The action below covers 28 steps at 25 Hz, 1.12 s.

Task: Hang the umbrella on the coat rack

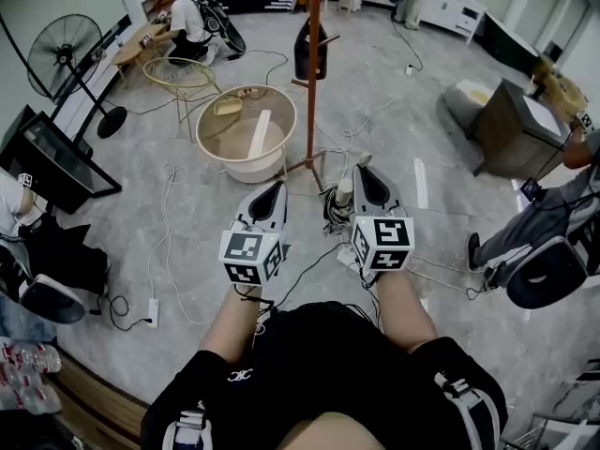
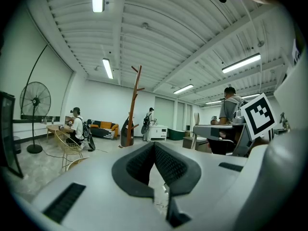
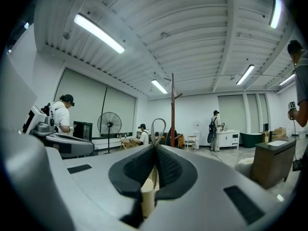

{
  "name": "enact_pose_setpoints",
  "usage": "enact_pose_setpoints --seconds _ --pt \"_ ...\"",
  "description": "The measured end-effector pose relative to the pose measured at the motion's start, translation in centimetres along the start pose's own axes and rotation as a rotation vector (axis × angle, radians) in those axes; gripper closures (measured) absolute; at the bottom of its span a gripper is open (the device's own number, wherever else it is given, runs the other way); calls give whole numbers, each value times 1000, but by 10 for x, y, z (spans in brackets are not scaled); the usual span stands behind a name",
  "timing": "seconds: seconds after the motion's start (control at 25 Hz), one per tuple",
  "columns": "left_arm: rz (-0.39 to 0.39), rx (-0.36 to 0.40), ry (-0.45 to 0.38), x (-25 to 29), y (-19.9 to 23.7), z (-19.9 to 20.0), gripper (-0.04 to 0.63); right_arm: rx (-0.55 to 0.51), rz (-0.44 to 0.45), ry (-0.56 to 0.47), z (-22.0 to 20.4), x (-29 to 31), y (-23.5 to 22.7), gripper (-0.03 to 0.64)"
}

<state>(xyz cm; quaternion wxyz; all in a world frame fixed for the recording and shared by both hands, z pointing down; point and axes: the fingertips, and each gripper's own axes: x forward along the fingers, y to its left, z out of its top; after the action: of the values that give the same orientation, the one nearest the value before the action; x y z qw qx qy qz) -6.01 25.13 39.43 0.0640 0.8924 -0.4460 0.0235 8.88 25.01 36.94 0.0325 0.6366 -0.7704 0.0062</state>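
Head view: floor (image 1: 394,129) before coat rack (image 1: 311,111)

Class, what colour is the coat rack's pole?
Reddish-brown wood; the coat rack shows best in the head view.

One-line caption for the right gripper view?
The right gripper grips the umbrella by its cream handle; the coat rack stands ahead.

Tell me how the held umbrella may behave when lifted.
The umbrella looks short and folded, so probably light. Its thin strap loop likely bends easily. Gripped at the pale handle by the right claw, it may swing.
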Motion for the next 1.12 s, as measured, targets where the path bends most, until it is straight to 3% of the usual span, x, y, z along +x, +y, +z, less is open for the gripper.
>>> enact_pose_setpoints --seconds 0.6,0.84,1.12 --pt "13 8 22 37 78 -10 578 -33 -26 0 -6 110 4 597" --pt "28 23 31 108 120 -3 578 -14 -7 19 -14 184 -21 597" --pt "54 46 38 229 161 27 578 10 34 33 -13 293 -77 597"
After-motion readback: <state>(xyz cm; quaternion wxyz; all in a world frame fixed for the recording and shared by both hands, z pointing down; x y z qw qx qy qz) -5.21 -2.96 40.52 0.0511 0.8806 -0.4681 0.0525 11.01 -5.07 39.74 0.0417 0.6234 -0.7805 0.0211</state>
